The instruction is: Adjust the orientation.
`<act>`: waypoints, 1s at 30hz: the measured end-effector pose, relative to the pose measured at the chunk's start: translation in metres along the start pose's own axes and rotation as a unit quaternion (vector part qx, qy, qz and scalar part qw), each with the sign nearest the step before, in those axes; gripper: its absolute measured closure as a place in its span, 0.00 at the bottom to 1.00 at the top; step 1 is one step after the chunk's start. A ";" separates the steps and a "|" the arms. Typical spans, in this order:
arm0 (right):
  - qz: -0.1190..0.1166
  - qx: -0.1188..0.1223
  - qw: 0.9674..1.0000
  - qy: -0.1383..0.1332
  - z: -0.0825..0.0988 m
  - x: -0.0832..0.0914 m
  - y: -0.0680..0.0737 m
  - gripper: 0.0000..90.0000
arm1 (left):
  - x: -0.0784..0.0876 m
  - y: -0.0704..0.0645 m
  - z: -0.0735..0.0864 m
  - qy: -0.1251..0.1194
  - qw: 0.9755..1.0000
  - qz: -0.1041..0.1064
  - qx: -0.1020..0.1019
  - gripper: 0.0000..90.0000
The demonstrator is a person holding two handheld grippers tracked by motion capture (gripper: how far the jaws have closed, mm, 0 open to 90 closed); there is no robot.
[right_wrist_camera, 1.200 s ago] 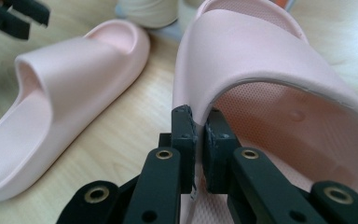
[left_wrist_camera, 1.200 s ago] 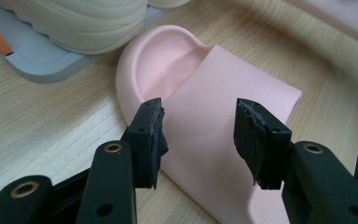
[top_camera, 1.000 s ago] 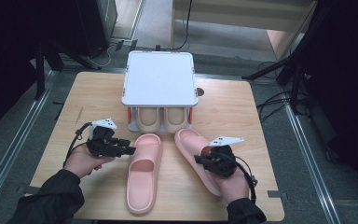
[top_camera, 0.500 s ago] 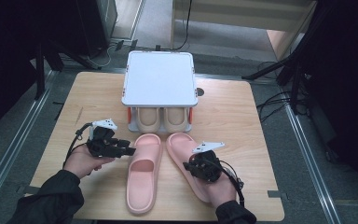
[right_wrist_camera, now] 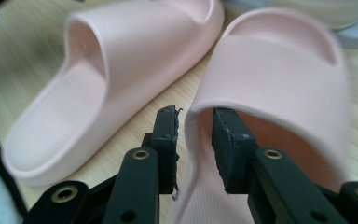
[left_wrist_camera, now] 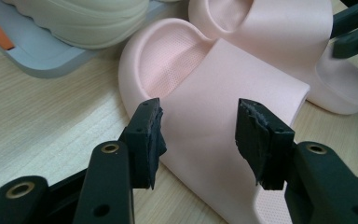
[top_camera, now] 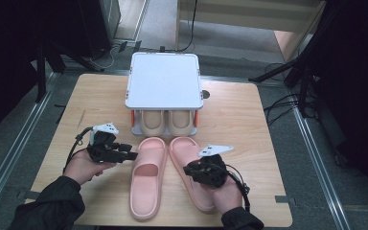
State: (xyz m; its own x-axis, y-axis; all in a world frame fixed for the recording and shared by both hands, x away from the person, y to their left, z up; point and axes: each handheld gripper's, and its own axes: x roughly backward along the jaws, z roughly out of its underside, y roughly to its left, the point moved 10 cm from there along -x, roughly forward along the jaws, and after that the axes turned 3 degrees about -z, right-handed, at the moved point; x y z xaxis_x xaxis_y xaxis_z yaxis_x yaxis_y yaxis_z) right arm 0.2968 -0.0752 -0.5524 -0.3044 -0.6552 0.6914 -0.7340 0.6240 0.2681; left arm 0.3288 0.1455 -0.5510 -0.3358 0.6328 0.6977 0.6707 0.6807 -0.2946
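Two pink slippers lie side by side on the wooden table, toes toward a small rack. The left slipper [top_camera: 146, 184] [left_wrist_camera: 223, 84] lies just right of my left gripper [top_camera: 132, 155] [left_wrist_camera: 198, 135], which is open, its pads just short of the strap's side. My right gripper [top_camera: 191, 170] [right_wrist_camera: 196, 140] straddles the side edge of the right slipper's [top_camera: 184, 151] [right_wrist_camera: 279, 70] strap. Its jaws have just been opening, and the pads now stand slightly off the strap wall between them.
A rack with a white top [top_camera: 163, 79] stands at the table's far middle, a beige pair of slippers [top_camera: 153, 122] on its lower shelf. Bare wood [top_camera: 235, 120] lies to the right. Dark stands and cables surround the table.
My right hand slid the right slipper leftward, close beside the left one, and its jaws have loosened on the strap. The left hand has not moved.
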 end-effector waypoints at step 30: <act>0.066 -0.053 0.996 0.013 0.011 0.024 -0.074 0.97 | -0.016 0.010 0.028 0.074 0.997 -0.010 0.001 0.78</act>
State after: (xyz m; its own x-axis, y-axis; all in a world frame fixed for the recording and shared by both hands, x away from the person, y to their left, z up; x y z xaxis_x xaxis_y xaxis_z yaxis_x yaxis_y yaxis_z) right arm 0.3371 -0.1417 -0.5637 -0.3767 -0.5542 0.7423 -0.6201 0.7462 0.2424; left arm 0.3224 0.1527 -0.5834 -0.2480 0.5578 0.7921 0.6633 0.6936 -0.2808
